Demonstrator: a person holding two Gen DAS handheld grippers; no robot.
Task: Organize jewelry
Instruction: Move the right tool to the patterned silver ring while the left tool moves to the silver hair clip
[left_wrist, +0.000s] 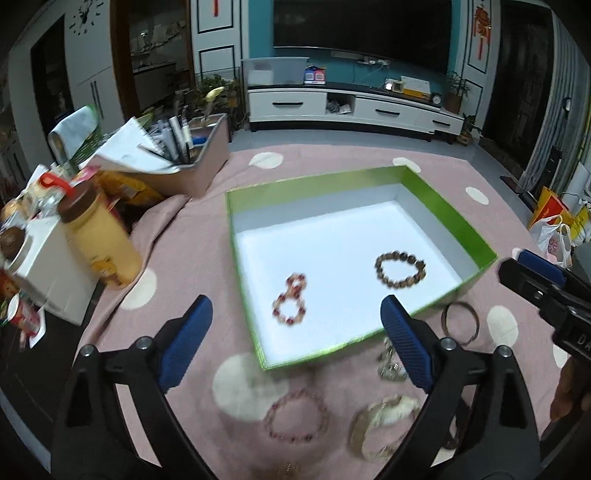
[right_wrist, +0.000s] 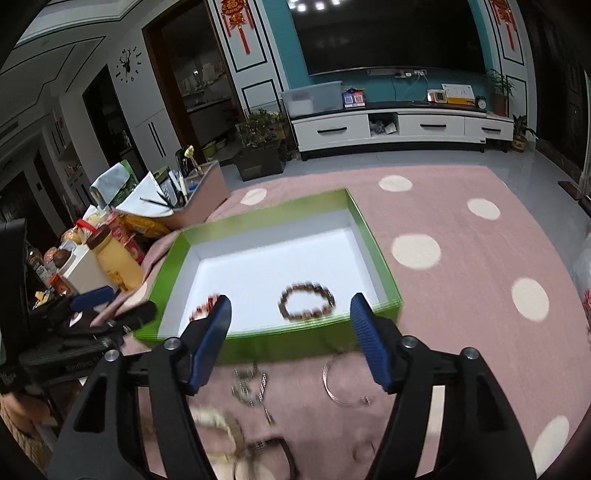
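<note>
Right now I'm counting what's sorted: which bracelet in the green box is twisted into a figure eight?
The red beaded bracelet, at the left of the green box. The brown beaded bracelet to its right lies as one open ring.

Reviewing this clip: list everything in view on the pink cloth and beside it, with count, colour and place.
box: 1, green, white inside, mid-cloth
bead bracelets in box: 2, brown right, red left
metal bangle: 1, silver, before box
silver chain: 1, before box
pink bead bracelet: 1, near edge
pale bangle: 1, cream, near edge
bottle: 1, yellow, brown cap, left
pen bin: 1, beige, far left
left hand-held gripper: open, blue pads
right hand-held gripper: open, blue pads
</note>
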